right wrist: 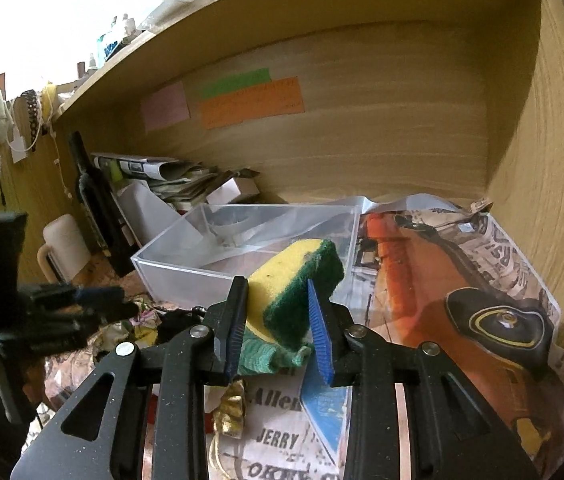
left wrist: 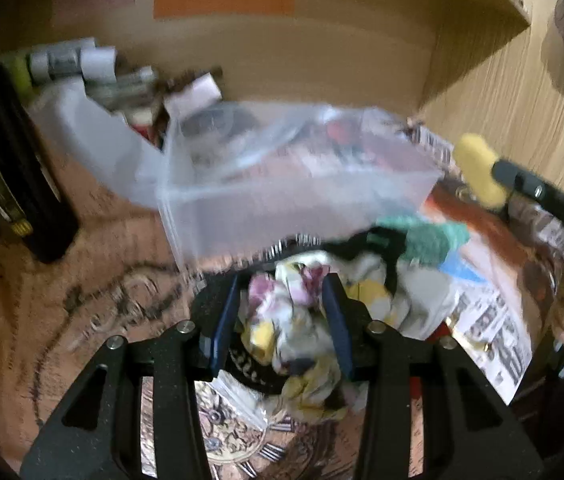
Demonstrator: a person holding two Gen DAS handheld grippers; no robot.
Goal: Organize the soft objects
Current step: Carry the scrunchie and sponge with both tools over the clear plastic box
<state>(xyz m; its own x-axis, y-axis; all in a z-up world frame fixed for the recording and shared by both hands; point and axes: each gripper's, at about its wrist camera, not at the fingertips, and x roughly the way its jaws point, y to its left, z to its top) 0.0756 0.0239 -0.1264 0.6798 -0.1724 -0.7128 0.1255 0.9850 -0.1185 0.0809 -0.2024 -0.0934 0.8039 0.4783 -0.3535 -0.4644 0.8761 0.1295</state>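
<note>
From the left wrist, the left gripper (left wrist: 287, 320) stands partly spread over one crumpled flowered cloth (left wrist: 293, 320); the cloth lies between its fingers, though blur hides whether the pads touch it, just in front of one clear plastic box (left wrist: 282, 200) on the desk (left wrist: 94, 248). From the right wrist, the right gripper (right wrist: 278, 320) is clamped narrowly on one yellow-and-green sponge (right wrist: 293, 280), held above one green cloth (right wrist: 270, 356) and the newspaper (right wrist: 441, 280), near the box's front right corner.

We see a yellow sponge (right wrist: 293, 280) with a dark green scouring side, tilted on edge above a green knitted cloth (right wrist: 270, 354). A crumpled floral cloth (left wrist: 293, 320) in white, pink and yellow lies bunched on a heap of fabrics. Behind them stands a clear plastic box (right wrist: 186, 272), open-topped.
</note>
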